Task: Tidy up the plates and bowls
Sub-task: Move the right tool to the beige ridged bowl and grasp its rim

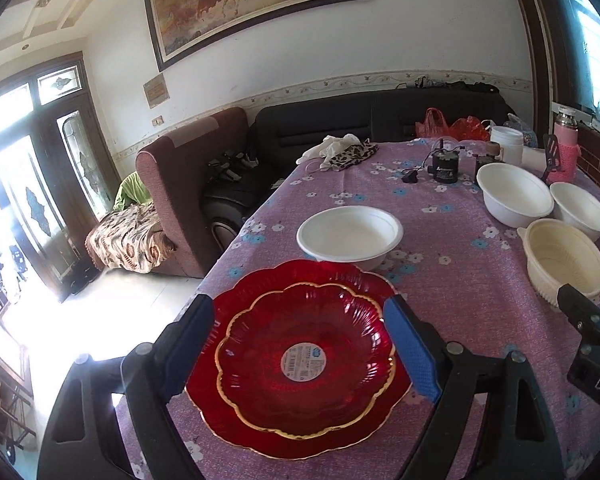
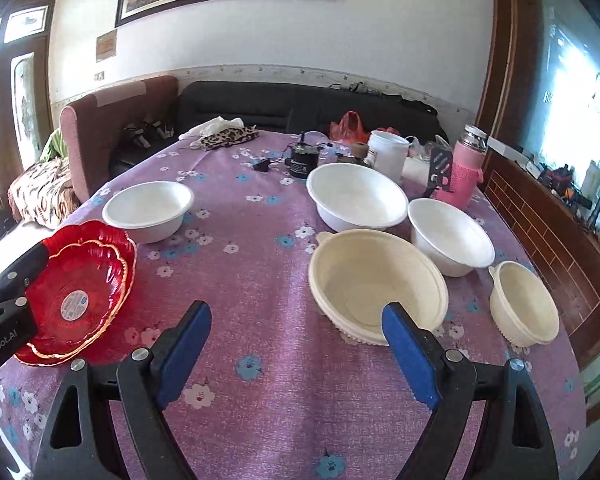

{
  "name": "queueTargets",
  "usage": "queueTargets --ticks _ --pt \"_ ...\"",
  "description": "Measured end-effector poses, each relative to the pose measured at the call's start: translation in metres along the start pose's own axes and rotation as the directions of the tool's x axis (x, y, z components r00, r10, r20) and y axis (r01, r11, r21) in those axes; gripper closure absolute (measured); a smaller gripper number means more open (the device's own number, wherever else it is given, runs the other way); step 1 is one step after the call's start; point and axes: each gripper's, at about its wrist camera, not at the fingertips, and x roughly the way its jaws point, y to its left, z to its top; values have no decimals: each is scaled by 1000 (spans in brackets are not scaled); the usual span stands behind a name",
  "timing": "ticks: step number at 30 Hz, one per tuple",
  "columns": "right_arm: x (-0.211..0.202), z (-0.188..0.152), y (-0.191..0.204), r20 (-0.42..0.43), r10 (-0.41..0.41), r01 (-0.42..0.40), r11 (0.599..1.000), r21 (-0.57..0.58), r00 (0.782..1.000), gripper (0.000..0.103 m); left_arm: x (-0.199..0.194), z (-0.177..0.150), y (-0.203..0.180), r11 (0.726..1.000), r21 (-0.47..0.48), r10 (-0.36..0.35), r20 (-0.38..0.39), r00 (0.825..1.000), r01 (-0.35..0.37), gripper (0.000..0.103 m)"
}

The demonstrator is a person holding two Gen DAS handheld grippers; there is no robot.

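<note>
The left claw (image 1: 298,344) stands with its jaws apart, empty, straddling two nested red scalloped plates (image 1: 300,360) that lie on the tabletop (image 1: 440,360) just ahead of it. They look like rigid, glossy glass or plastic: likely slippery and chip-prone, best pinched at the gold rim. The right claw (image 2: 296,348) is also spread and empty; the large cream bowl (image 2: 376,284) sits just beyond its right finger. I count two red plates, three white bowls, two cream bowls.
</note>
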Motion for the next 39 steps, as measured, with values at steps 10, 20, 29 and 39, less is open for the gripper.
queueTargets --ticks 10,20,29,39 --pt "21 18 -111 80 -24 10 984 176 997 13 26 29 -29 967 -76 -249 -95 964 242 12" --pt "81 11 -164 45 14 -29 938 346 999 22 51 33 -73 916 -96 -401 -194 895 390 12" --pt "104 -4 -173 -56 106 -74 907 416 993 37 89 35 -126 846 -201 -534 -286 796 495 12" --pt "117 -11 -171 -118 139 -76 902 425 983 45 134 43 -183 831 -198 -553 -383 740 519 48"
